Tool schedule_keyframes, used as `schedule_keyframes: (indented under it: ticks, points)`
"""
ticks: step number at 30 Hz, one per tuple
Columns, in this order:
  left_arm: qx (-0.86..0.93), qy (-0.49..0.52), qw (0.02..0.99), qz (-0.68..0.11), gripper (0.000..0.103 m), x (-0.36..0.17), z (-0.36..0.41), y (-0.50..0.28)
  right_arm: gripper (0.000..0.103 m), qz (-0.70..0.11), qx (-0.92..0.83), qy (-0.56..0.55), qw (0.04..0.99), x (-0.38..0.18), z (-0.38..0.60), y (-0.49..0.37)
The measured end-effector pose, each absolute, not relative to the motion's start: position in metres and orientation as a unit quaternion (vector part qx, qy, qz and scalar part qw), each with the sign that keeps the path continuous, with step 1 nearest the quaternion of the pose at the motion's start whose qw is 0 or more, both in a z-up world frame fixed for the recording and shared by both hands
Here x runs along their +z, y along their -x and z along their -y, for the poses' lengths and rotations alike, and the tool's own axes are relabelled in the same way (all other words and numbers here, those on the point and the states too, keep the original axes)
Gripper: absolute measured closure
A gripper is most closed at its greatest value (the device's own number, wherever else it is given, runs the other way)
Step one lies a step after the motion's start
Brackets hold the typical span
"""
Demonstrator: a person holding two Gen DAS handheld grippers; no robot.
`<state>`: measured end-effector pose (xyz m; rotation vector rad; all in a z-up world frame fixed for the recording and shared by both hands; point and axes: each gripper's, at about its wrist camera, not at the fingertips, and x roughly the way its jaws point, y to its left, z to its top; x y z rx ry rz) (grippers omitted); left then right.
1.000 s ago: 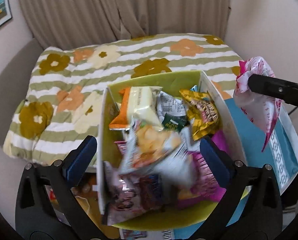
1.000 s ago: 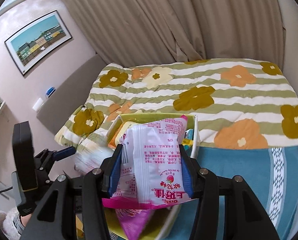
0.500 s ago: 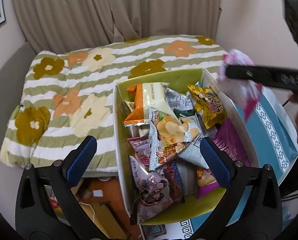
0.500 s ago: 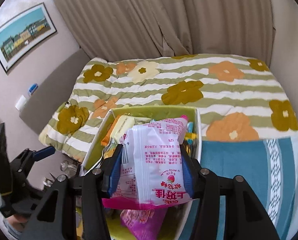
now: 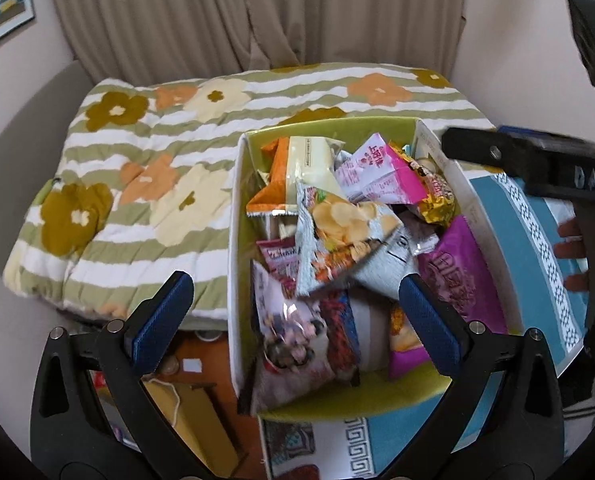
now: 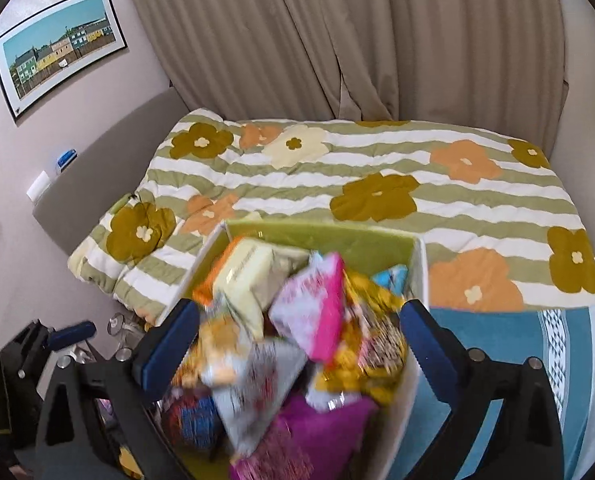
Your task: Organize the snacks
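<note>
The right tongs [image 6: 295,332] have just been opening, and nothing sits between their blue pads now: the pink-and-white packet [image 6: 311,308] that they carried half a second ago lies blurred on the heap in the green bin [image 6: 321,236], low in the centre of the right wrist view. In the left wrist view the same packet [image 5: 377,174] rests at the upper middle of the pile, against a gold-wrapped snack [image 5: 437,196] and beside a pale yellow bag [image 5: 309,162]. By my reading one more snack is sorted, and the right tongs are free for the next one.

The left tongs [image 5: 293,320] stand wide apart and empty, low in their frame over the bin's near end, above a chip bag [image 5: 337,232] and a purple packet [image 5: 461,284].

The bin sits on a bed, on the edge between a flowered quilt [image 5: 137,168] and a blue patterned cloth [image 5: 529,240]. It looks heaped, so a further packet may slide off. The right tool's black arm [image 5: 537,164] crosses the upper right of the left view, near the bin's far corner.
</note>
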<state>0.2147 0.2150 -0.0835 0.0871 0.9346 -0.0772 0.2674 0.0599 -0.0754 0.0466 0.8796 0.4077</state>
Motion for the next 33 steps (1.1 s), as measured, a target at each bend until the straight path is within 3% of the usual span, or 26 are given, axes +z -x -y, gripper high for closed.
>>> schedule_keyframes:
  ticks: [18, 33]
  points:
    - [-0.004, -0.030, 0.942, -0.334, 0.001, 0.001, -0.138, -0.073, 0.003, -0.308, 0.095, 0.021, 0.946, 0.012, 0.037, -0.104]
    - [-0.017, -0.015, 0.958, -0.286, 0.001, 0.015, -0.103, -0.005, 0.003, -0.306, 0.020, 0.014, 0.952, 0.010, 0.084, -0.017]
